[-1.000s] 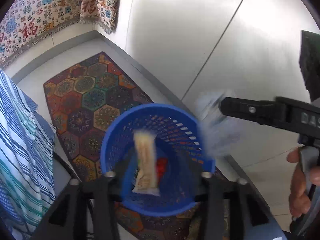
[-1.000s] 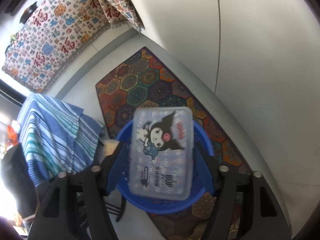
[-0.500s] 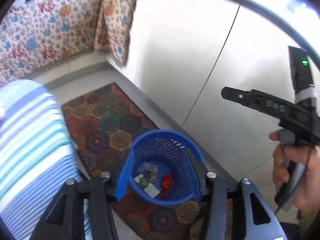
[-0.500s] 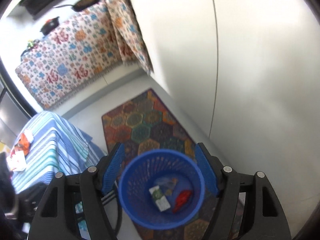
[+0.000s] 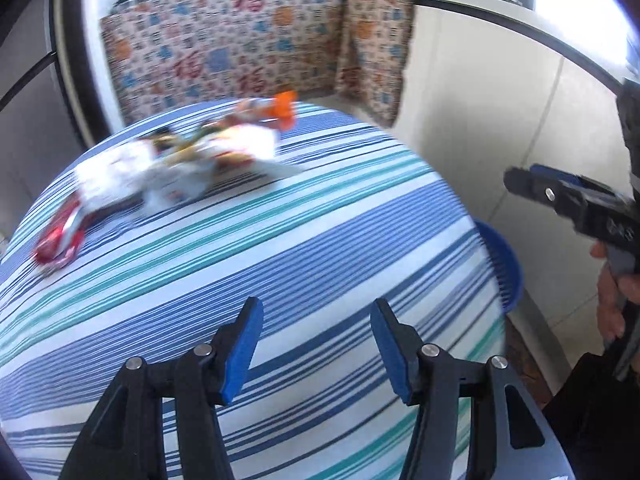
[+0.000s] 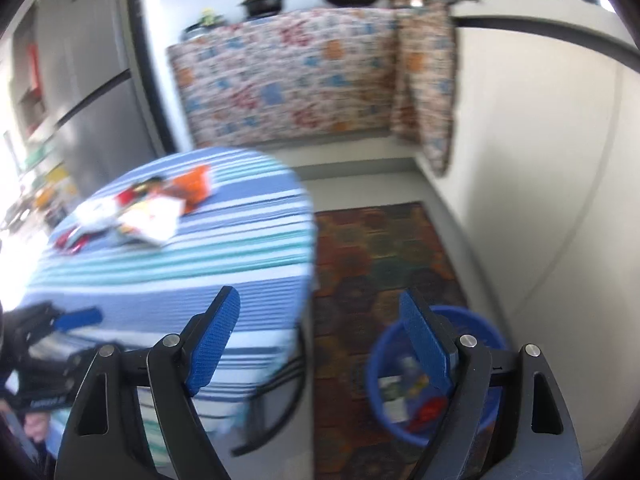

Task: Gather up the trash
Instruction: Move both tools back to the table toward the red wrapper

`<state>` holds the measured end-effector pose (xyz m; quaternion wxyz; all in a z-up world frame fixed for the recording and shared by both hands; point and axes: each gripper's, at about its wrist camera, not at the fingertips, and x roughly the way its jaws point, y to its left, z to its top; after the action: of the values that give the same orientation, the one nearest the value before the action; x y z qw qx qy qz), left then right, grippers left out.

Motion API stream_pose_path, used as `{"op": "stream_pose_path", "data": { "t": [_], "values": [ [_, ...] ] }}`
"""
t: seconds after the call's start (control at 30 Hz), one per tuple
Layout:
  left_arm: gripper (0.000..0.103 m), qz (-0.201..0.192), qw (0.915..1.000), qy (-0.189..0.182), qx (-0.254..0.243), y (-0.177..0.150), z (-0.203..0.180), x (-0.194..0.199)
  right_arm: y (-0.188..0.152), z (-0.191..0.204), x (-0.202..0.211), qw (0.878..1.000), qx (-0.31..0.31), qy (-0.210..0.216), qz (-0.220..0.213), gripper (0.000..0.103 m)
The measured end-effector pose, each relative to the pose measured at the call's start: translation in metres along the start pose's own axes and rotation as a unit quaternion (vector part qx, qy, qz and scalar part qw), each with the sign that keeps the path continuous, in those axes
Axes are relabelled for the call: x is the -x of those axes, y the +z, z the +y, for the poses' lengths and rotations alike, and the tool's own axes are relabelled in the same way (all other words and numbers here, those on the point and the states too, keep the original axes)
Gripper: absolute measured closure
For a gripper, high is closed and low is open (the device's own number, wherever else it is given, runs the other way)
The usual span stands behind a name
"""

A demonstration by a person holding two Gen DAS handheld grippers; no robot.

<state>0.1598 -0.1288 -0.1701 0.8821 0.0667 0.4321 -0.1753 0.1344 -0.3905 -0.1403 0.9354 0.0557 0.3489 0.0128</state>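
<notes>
Trash pile (image 5: 176, 168) sits on the striped surface (image 5: 280, 264) toward its far edge, left of centre: white wrappers, an orange packet (image 5: 284, 110) at the far end, a red wrapper (image 5: 58, 242) nearest the left edge. All motion-blurred, so individual pieces and print can't be made out; right wrist view shows the same heap (image 6: 136, 212), also smeared. Blue basket (image 6: 436, 372) stands on the patterned rug (image 6: 384, 256) on the floor, just beside the surface's right edge, holding a few pieces: something white-green and something red, too blurred to identify. In the left wrist view only a sliver of the basket rim (image 5: 504, 264) shows past the cloth edge, rest hidden. Left gripper (image 5: 316, 344) is over the near part of the surface, jaws spread wide, nothing between them. Right gripper (image 6: 320, 344) has jaws equally wide and empty, left finger over the surface corner, right finger overlapping the basket. From the left camera the right gripper is cut off at the frame's right edge, hand (image 5: 612, 304) partly visible on its handle. Patterned cloth (image 6: 288, 80) covers the counter front behind; pots on top are blurred.
</notes>
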Motion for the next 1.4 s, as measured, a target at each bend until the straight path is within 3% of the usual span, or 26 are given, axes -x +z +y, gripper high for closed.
{"op": "stream_pose_path", "data": {
  "t": [0.23, 0.53, 0.63, 0.8, 0.97, 1.4],
  "values": [
    [0.046, 0.003, 0.9987, 0.039, 0.035, -0.024, 0.067, 0.012, -0.019, 0.097, -0.023, 0.996, 0.03, 0.072, 0.039, 0.019],
    [0.044, 0.007, 0.9962, 0.062, 0.061, -0.044, 0.11, 0.014, -0.031, 0.146, -0.074, 0.991, 0.056, 0.064, 0.101, 0.018],
    [0.034, 0.006, 0.9956, 0.067, 0.065, -0.044, 0.119, 0.013, -0.032, 0.164, -0.081, 0.991, 0.072, 0.041, 0.101, 0.016],
    [0.027, 0.009, 0.9945, 0.077, 0.071, -0.04, 0.132, 0.008, -0.027, 0.179, -0.096, 0.989, 0.083, 0.018, 0.118, 0.006],
    [0.012, 0.016, 0.9931, 0.084, 0.08, -0.033, 0.153, 0.002, -0.024, 0.185, -0.103, 0.988, 0.088, 0.015, 0.128, 0.001],
    [0.004, 0.02, 0.9885, 0.105, 0.107, -0.001, 0.213, -0.025, -0.026, 0.189, -0.106, 0.989, 0.085, 0.01, 0.117, 0.0]
  ]
}}
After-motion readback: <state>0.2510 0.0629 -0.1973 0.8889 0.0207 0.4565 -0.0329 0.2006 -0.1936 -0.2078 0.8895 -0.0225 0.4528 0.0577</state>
